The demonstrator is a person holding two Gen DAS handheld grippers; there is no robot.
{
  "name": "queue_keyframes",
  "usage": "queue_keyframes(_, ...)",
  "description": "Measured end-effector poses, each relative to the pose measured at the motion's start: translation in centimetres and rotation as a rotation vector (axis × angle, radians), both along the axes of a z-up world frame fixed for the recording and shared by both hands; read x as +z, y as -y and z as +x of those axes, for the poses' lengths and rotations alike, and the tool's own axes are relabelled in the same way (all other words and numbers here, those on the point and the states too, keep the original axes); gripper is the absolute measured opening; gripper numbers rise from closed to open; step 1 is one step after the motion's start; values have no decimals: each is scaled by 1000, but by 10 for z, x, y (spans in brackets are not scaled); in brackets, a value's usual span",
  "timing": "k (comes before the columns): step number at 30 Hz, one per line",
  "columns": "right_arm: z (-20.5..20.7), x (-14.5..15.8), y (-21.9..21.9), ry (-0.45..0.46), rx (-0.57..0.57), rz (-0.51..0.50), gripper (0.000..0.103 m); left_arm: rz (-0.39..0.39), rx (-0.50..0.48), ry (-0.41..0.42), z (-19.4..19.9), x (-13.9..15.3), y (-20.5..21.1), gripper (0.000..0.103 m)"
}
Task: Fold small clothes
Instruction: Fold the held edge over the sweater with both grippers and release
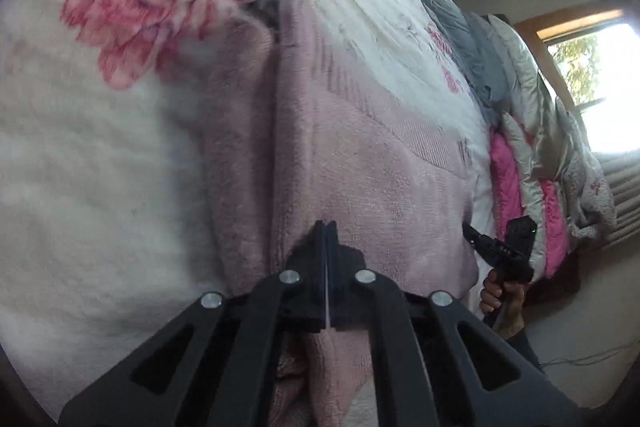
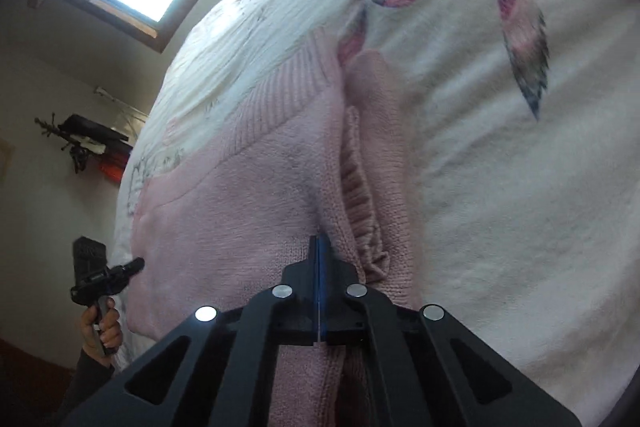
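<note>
- The left gripper (image 1: 326,227) is pinched tight on the pink sweater (image 1: 360,167).
- The right gripper (image 2: 319,241) pinches the sweater too.
- The sweater lies on a flowery blanket (image 1: 100,147).

The bed (image 1: 80,167) has a soft white blanket (image 2: 520,207) on top, with big pink flowers (image 1: 148,3) and grey-green leaves (image 2: 528,67) printed on it. A pink knitted sweater (image 1: 380,187) lies flat on the blanket, touching it. The sweater has a ribbed band (image 2: 280,95) on the side far from the camera. Past the sweater, at the far edge of the bed, there is a pile of bedding (image 1: 532,147) in grey, silver and bright pink. The pile is well apart from the sweater.
</note>
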State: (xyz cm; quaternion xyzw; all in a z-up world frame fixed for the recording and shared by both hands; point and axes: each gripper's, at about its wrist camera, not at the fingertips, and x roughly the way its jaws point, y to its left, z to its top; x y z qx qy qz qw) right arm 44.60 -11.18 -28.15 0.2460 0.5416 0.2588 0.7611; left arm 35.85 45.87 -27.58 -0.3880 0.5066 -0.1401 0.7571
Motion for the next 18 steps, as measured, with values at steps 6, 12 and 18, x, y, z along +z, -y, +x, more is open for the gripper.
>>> queue_keyframes(6,-56,39,-20,46,104,94,11,-88,-58,178,-52,49,27,8)
queue_keyframes(12,-88,-12,-19,-56,114,9,0,68,-118,8,-82,-14,62,1)
queue_keyframes(18,-102,18,1,-14,-2,36,14,-4,-39,9,-106,-11,37,1)
